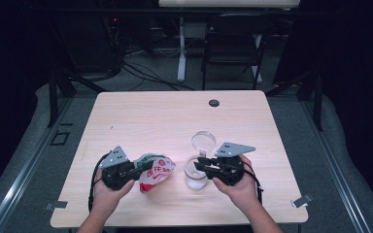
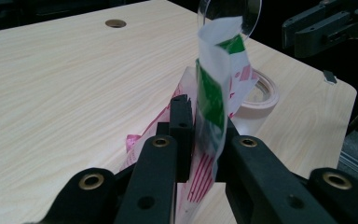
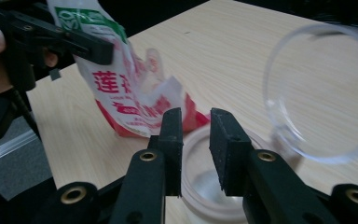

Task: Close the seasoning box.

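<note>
A white, red and green snack bag [image 1: 156, 174] lies tilted on the wooden table [image 1: 175, 116], its top edge pinched in my left gripper [image 1: 138, 171], which is shut on it. In the left gripper view the bag [image 2: 214, 88] stands up between the jaws of the left gripper [image 2: 205, 121]. To its right stands a clear jar [image 1: 195, 180] with its round hinged lid [image 1: 203, 141] flipped up. My right gripper [image 3: 196, 123] has its jaws closed on the jar's [image 3: 205, 186] near rim, with the lid [image 3: 326, 93] at the right and the bag [image 3: 121, 88] at the left.
A dark grommet hole [image 1: 214, 103] sits near the table's far edge. Beyond the table stand a black chair [image 1: 235, 43] and a white desk leg [image 1: 181, 53]. A metal clip [image 1: 301, 200] lies at the front right corner. The far half of the table is bare wood.
</note>
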A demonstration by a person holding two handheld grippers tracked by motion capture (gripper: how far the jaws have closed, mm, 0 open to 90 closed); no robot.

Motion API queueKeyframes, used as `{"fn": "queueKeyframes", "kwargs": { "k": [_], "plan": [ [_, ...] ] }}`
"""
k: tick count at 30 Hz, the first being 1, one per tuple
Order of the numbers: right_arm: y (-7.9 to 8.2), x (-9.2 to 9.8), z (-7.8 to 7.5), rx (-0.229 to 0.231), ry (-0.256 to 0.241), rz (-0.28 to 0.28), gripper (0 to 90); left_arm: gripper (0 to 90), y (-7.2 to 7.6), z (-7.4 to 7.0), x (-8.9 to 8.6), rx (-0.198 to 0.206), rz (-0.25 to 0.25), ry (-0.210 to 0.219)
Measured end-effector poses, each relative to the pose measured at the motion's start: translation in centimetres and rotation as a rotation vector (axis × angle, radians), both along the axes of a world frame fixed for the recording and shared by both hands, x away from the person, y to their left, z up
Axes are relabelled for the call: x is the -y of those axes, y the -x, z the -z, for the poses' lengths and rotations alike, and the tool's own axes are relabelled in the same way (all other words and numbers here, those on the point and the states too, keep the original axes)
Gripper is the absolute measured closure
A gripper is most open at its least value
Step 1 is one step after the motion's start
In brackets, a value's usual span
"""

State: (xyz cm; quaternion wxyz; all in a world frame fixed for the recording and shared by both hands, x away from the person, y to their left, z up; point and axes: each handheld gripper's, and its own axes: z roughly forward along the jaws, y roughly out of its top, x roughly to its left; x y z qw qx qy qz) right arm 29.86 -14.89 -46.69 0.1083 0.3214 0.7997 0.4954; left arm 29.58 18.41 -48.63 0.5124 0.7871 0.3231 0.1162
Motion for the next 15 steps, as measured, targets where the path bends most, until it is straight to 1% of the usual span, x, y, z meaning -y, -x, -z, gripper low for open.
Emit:
{"fn": "queueKeyframes", "kwargs": {
  "k": [2,3,4,6,7,8,10,11,12,14,15],
  "plan": [
    [-0.3,-1.2,0.0,0.006,0.013,-0.032,73.0,83.7,0.0,0.2,-0.1,-0.006,-0.005,0.001],
    [-0.4,-1.8,0.0,0.008,0.014,-0.045,72.6,83.6,0.0,0.3,-0.1,-0.012,-0.006,0.010],
    [-0.4,-2.5,0.1,0.006,0.014,-0.062,72.3,83.1,0.0,0.3,-0.1,-0.014,-0.005,0.006],
    [-0.6,-3.5,0.3,0.005,0.014,-0.077,71.7,82.4,0.1,0.5,-0.1,-0.019,-0.002,0.000],
    [-0.7,-4.1,0.5,0.006,0.014,-0.087,71.4,81.5,0.2,0.7,0.0,-0.018,-0.006,0.004],
    [-0.8,-4.6,0.5,0.008,0.022,-0.100,70.8,80.9,0.3,0.7,0.0,-0.019,-0.006,-0.002],
    [-0.9,-5.4,0.7,0.015,0.032,-0.110,70.3,79.8,0.3,0.9,0.0,-0.022,-0.008,-0.011],
    [-1.0,-5.7,0.8,0.016,0.038,-0.116,70.5,79.2,0.4,1.0,0.1,-0.022,-0.014,-0.007],
    [-1.1,-6.1,0.8,0.015,0.048,-0.125,70.6,78.7,0.5,1.1,0.0,-0.028,-0.016,-0.013],
    [-1.3,-6.8,1.1,0.016,0.063,-0.134,72.4,75.6,0.6,1.4,0.0,-0.027,-0.026,-0.013],
    [-1.4,-7.0,1.2,0.021,0.083,-0.137,74.8,73.4,0.6,1.5,0.0,-0.026,-0.031,-0.017]
  ]
}}
